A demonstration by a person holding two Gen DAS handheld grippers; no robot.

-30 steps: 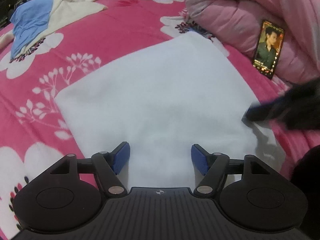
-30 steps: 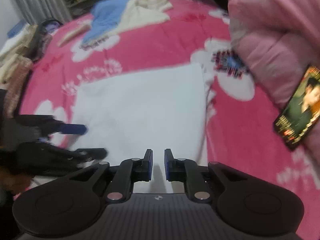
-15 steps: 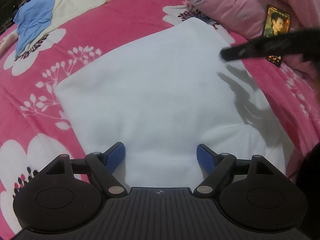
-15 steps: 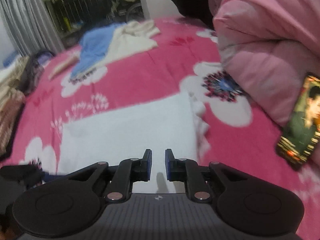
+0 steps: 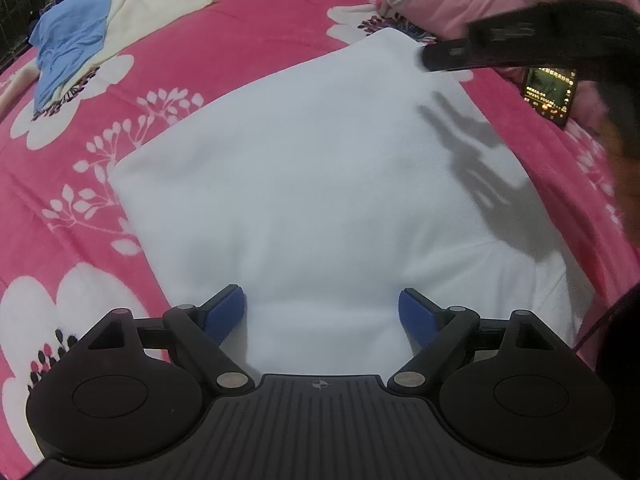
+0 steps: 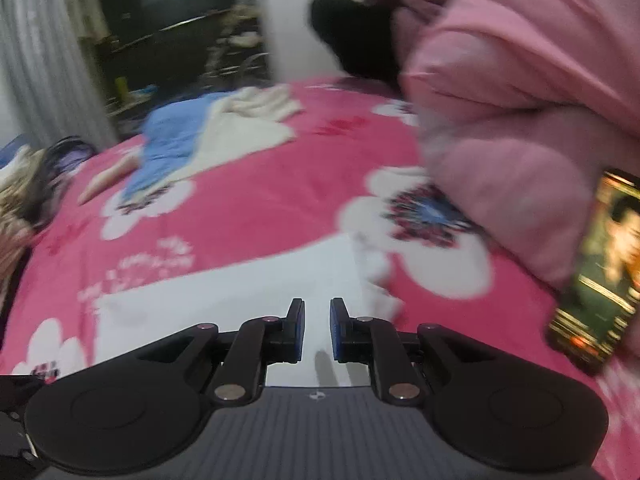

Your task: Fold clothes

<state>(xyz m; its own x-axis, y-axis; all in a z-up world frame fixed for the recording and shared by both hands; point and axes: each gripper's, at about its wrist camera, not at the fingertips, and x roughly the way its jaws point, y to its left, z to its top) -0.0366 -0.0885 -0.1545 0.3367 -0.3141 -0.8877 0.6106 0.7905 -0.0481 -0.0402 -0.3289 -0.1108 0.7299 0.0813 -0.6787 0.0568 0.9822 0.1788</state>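
Pink floral bedding (image 5: 248, 64) covers the bed, and a folded white garment (image 5: 320, 184) lies flat on it as a neat rectangle. The left gripper (image 5: 322, 312) points down at the garment's near edge; its jaws are opening, wider than a second ago, with nothing pinched between the blue pads (image 5: 226, 312). The right gripper (image 6: 317, 330) hangs over the garment's far corner with its jaws nearly together, a narrow gap showing and no cloth caught in them. A second ago it sat low at the garment's right edge; now it reaches across above the far corner and throws a shadow on the cloth. A pink quilt (image 6: 520, 120) is bunched beside the garment, with a lit phone (image 6: 596, 272) leaning on it. Farther off, a blue garment (image 5: 68, 48) and a cream garment (image 5: 148, 12) lie crumpled together.
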